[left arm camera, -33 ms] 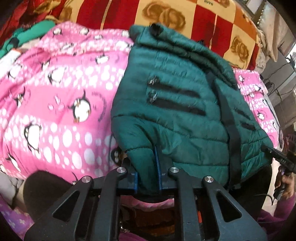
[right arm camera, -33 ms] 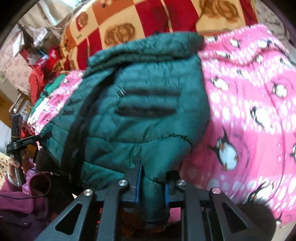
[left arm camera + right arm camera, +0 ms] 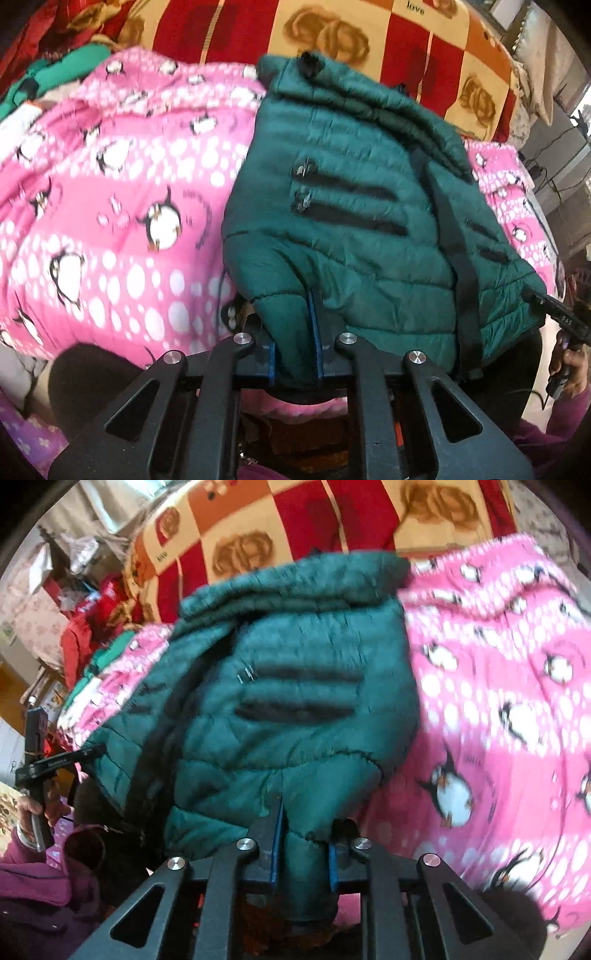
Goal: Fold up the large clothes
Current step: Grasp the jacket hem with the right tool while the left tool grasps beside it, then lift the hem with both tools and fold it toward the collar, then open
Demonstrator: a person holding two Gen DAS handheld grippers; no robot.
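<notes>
Each fisheye camera sits low behind its own fingers, whose black linkage fills the lower frame, and looks forward and slightly down across the bed at very close range. Both views share the green jacket (image 3: 354, 229) (image 3: 295, 709), the pink penguin blanket (image 3: 110, 221) (image 3: 498, 701) and the red checked blanket (image 3: 332, 33) (image 3: 295, 524) along the top. The left view has the jacket centre-right, the right view centre-left.

Green jacket (image 3: 354, 236) hem hidden between each claw's blue pads.
</notes>
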